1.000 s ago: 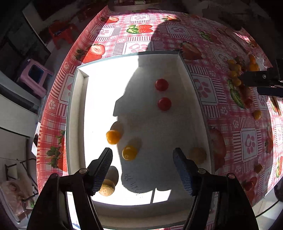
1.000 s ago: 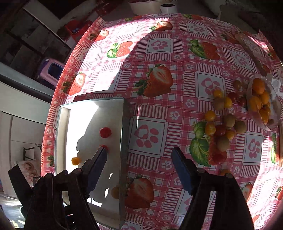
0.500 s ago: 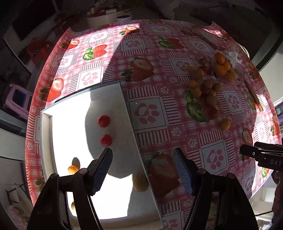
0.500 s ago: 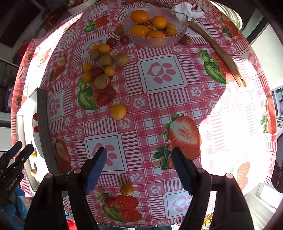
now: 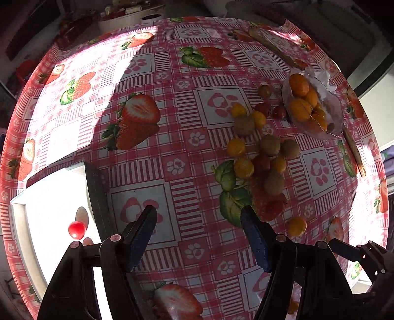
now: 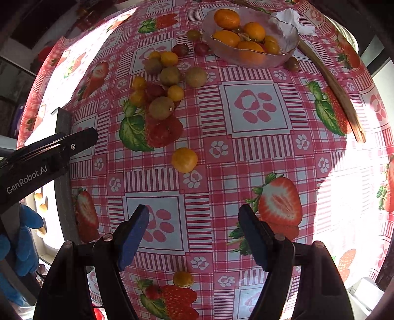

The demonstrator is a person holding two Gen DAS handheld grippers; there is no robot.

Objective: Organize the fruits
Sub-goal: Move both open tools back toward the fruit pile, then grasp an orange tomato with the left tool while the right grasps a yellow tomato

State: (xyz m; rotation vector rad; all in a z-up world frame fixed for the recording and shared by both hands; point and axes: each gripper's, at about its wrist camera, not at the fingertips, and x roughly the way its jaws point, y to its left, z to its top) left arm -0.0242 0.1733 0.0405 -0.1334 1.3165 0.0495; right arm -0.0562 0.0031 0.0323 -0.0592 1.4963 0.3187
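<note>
My left gripper (image 5: 198,217) hangs open over the tablecloth, nothing between its blue pads. Left of it stands a white tray (image 5: 97,187) with a red cherry tomato (image 5: 76,230) inside. A heap of small fruits (image 5: 261,152), yellow, red and brown-green, lies ahead to the right, with a lone yellow fruit (image 5: 296,226) nearer. My right gripper (image 6: 193,219) is also open and empty above the cloth. A yellow fruit (image 6: 184,160) lies ahead of it, the heap of fruits (image 6: 162,86) farther off, and another small yellow one (image 6: 183,279) below it.
A glass bowl (image 6: 253,57) of oranges stands at the far side, also the bowl (image 5: 335,118) in the left wrist view, with crumpled paper (image 6: 289,21) in it. A wooden stick (image 6: 332,83) lies right of it. The left gripper's body (image 6: 44,157) and a blue glove (image 6: 27,243) are at the left.
My left gripper has swung right, off the tray and over the cloth toward the fruit heap. My right gripper moved right past the heap and lower, with the bowl now in view.
</note>
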